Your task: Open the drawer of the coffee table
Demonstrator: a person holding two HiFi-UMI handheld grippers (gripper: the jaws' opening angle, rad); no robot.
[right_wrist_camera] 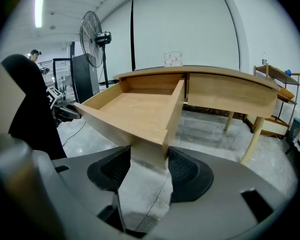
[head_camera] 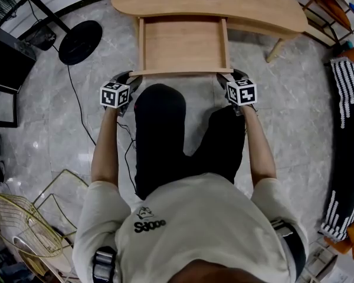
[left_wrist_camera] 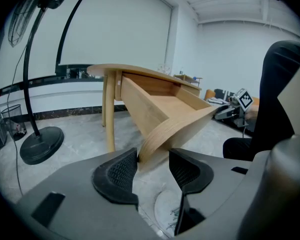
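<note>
Shallow light-wood drawer (head_camera: 183, 43) stands pulled well out of the oval light-wood coffee table (head_camera: 253, 7). Left gripper (left_wrist_camera: 153, 165) and right gripper (right_wrist_camera: 149, 165) each clamp a front corner. Opening looks done, release left.

A grey marbled floor (head_camera: 295, 117) and white walls (left_wrist_camera: 120, 29). Left of the left gripper (left_wrist_camera: 152, 166) stands a standing fan (left_wrist_camera: 40, 144) with a round black base. Right of the right gripper (right_wrist_camera: 145, 166) stands a wooden shelf (right_wrist_camera: 270, 74). A ceiling light strip (right_wrist_camera: 38, 9) is lit.
</note>
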